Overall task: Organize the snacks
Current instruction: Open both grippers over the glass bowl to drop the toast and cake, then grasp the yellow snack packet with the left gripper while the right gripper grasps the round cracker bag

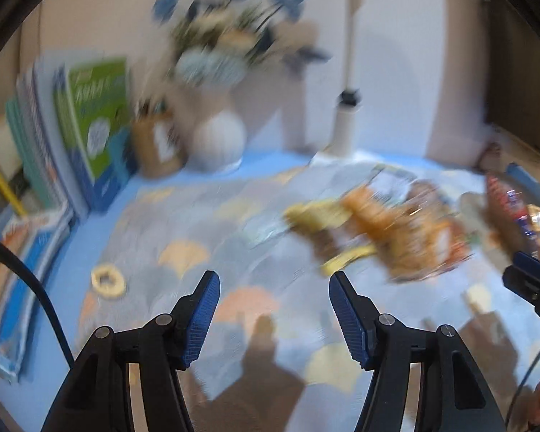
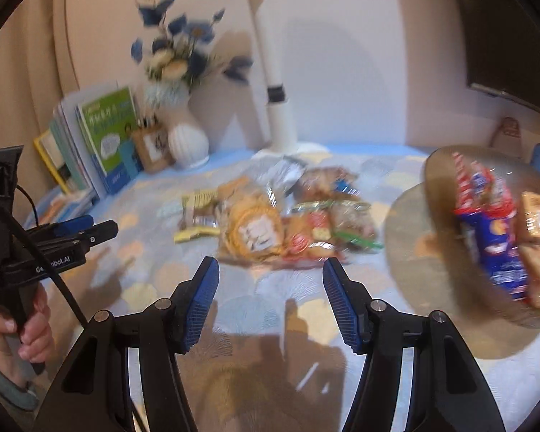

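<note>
Snacks (image 2: 270,216) lie in a loose pile at the middle of the right wrist frame, on the patterned tabletop (image 2: 144,273), with more packets in a brown bowl (image 2: 435,194) at the right edge. Both views are blurred (labels cannot be read). The right gripper (image 2: 270,302) is spread wide with nothing between its blue pads, low in the frame just short of the pile. The left gripper (image 1: 273,313) is likewise spread and bare, with the pile to its upper right. Books (image 2: 100,136) and a white vase (image 2: 187,144) stand at the upper left.
</note>
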`<action>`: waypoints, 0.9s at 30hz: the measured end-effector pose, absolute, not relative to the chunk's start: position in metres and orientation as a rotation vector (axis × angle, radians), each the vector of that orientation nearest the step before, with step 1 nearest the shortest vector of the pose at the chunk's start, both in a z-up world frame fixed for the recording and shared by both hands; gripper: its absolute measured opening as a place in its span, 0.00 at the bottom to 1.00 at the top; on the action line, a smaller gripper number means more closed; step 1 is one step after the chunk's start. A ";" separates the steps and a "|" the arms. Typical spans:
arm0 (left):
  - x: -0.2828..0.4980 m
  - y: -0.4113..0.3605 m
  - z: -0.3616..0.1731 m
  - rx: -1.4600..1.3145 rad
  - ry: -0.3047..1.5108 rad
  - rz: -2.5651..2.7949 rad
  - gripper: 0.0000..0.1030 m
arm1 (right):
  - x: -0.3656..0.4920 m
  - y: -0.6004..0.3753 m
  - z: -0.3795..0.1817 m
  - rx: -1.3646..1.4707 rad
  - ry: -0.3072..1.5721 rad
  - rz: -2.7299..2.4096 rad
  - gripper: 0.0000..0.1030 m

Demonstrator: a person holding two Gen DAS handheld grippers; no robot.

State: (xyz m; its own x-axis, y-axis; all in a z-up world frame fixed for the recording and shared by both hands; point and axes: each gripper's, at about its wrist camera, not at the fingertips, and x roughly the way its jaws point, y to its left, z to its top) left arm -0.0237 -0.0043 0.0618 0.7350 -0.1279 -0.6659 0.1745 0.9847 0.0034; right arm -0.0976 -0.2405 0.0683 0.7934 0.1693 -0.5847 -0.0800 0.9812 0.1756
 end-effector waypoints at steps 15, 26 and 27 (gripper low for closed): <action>-0.013 0.009 0.032 -0.011 0.795 -0.186 0.60 | -0.084 -0.233 0.044 0.103 0.717 0.076 0.75; -0.015 0.005 0.031 0.038 0.780 -0.172 0.65 | -0.080 -0.233 0.039 0.100 0.752 0.051 0.80; -0.015 0.005 0.031 0.035 0.782 -0.173 0.65 | -0.080 -0.233 0.038 0.099 0.755 0.050 0.80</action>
